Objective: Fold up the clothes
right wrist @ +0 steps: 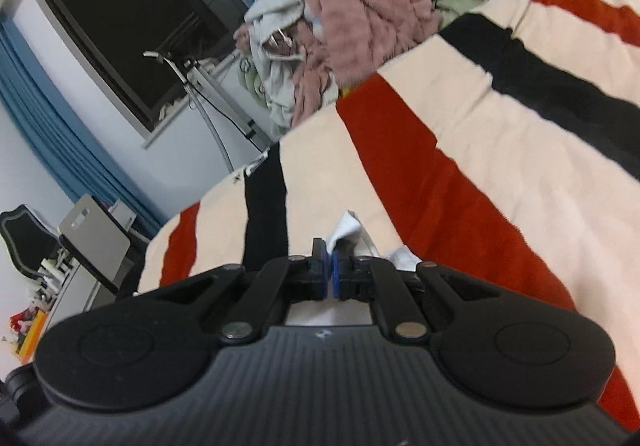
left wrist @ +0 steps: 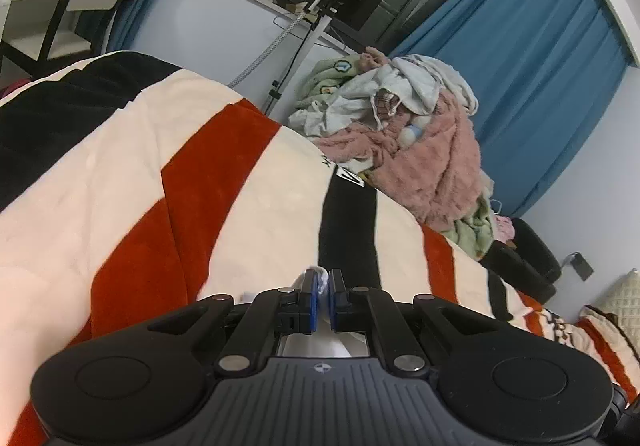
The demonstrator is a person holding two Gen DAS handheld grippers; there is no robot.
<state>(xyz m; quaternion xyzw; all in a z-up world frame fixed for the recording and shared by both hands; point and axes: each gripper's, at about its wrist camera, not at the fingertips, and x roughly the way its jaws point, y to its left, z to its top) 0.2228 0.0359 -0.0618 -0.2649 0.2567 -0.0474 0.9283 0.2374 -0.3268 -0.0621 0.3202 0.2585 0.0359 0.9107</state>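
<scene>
Two grippers, each pinching white cloth over the striped bed.

Both the left gripper point(left wrist: 324, 286) and the right gripper point(right wrist: 330, 270) have their blue-padded jaws drawn nearly together on a bit of thin white fabric garment point(right wrist: 345, 230); in the left wrist view the same white cloth point(left wrist: 320, 274) pokes out between the pads. That garment sits just above the plush cream, red and black striped blanket point(left wrist: 132, 181), near its long black stripe; most of it is hidden under the gripper bodies. It looks light, soft and floppy, so it will probably sag and slip unless held by corners or a hem. At the blanket's far edge lies a heap of unfolded laundry topped by a fuzzy pink robe point(left wrist: 436, 153).
</scene>
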